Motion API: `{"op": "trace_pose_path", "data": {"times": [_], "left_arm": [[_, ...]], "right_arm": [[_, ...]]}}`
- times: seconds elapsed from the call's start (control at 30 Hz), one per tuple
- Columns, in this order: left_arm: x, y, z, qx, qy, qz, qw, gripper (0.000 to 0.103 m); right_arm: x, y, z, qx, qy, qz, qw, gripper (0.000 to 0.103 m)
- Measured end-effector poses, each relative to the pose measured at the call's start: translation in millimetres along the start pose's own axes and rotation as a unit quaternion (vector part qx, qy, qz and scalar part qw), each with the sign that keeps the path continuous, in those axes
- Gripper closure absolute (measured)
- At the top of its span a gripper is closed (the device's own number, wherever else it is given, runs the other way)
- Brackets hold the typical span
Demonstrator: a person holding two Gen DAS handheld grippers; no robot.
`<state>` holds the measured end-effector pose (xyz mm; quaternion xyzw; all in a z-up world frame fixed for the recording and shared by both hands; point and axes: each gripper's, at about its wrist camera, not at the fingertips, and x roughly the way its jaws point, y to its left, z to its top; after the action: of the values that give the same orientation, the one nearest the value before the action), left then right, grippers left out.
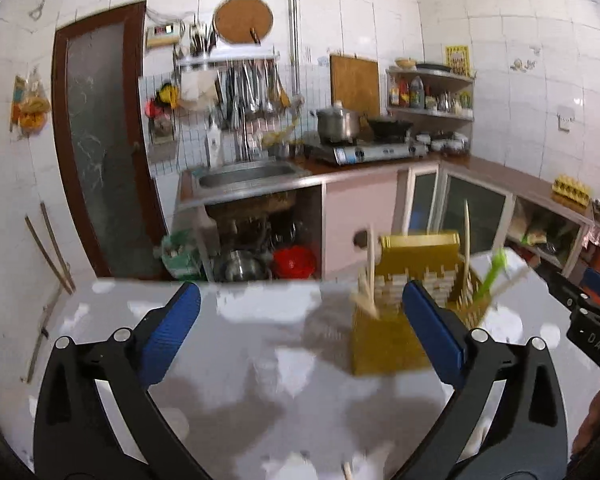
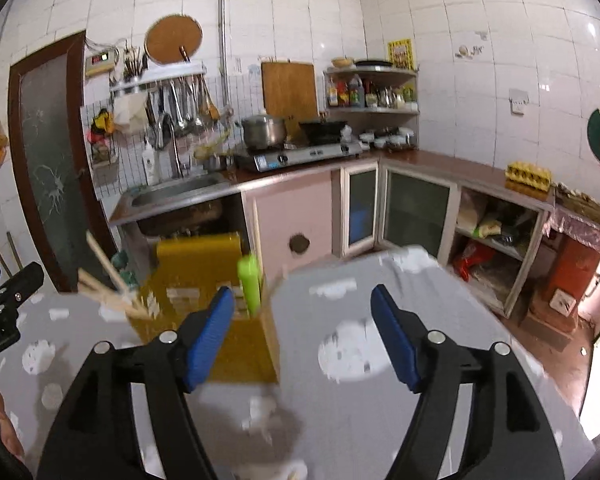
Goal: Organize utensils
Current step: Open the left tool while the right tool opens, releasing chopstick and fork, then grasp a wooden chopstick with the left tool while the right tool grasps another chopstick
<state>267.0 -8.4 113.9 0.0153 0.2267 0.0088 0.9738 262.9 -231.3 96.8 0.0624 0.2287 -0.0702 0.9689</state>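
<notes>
Both our grippers empty: left gripper [image 1: 300, 328] jaws spread wide, right gripper [image 2: 302, 336] jaws well apart. Yellow utensil holder [image 1: 388, 336] near table [image 1: 260, 360] far edge, chopsticks [image 1: 370, 280] and green-handled utensil [image 1: 494, 272] standing inside.

Risk we see: a fast approach clips holder, tips it off far edge.

Motion blur smears holder slots; pale stick [image 1: 347, 471] at near edge cut off.

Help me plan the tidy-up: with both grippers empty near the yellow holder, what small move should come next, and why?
Probably reach the left gripper down for the pale wooden stick lying loose on the grey table. Both it and the right gripper stand open, holding nothing, while the yellow slotted utensil holder already carries chopsticks and a green-handled utensil.
</notes>
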Motion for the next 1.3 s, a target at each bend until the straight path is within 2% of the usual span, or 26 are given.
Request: {"op": "trace_pose_path", "data": {"times": [0.23, 0.4, 0.6, 0.77, 0.8, 0.83, 0.97, 1.13, 1.3], "left_arm": [[17, 7, -77, -0.005, 0.1, 0.001, 0.995, 0.005], [31, 10, -119, -0.018, 0.15, -0.001, 0.9886, 0.005], [40, 3, -153, -0.04, 0.19, -0.008, 0.981, 0.005], [50, -10, -166, -0.023, 0.208, -0.001, 0.9779, 0.006], [51, -11, -167, -0.02, 0.212, 0.0, 0.9771, 0.008], [52, -12, -168, -0.017, 0.217, -0.001, 0.976, 0.012], [52, -15, -169, -0.017, 0.224, -0.003, 0.9744, 0.022], [48, -26, -170, -0.009, 0.22, -0.005, 0.9755, 0.043], [48, -28, -169, -0.017, 0.219, -0.012, 0.9754, 0.054]], "right_arm": [[13, 0, -78, 0.003, 0.079, -0.014, 0.997, 0.033], [27, -3, -120, 0.013, 0.126, -0.03, 0.991, 0.033], [38, -3, -137, 0.022, 0.149, -0.031, 0.988, 0.033], [49, -4, -142, 0.028, 0.176, -0.039, 0.983, 0.034], [50, -5, -143, 0.032, 0.18, -0.04, 0.982, 0.036], [51, -6, -143, 0.036, 0.183, -0.042, 0.982, 0.044], [48, -7, -145, 0.043, 0.182, -0.036, 0.982, 0.06], [48, 3, -147, 0.032, 0.184, -0.018, 0.982, 0.084], [50, 2, -147, 0.04, 0.186, -0.008, 0.982, 0.088]]}}
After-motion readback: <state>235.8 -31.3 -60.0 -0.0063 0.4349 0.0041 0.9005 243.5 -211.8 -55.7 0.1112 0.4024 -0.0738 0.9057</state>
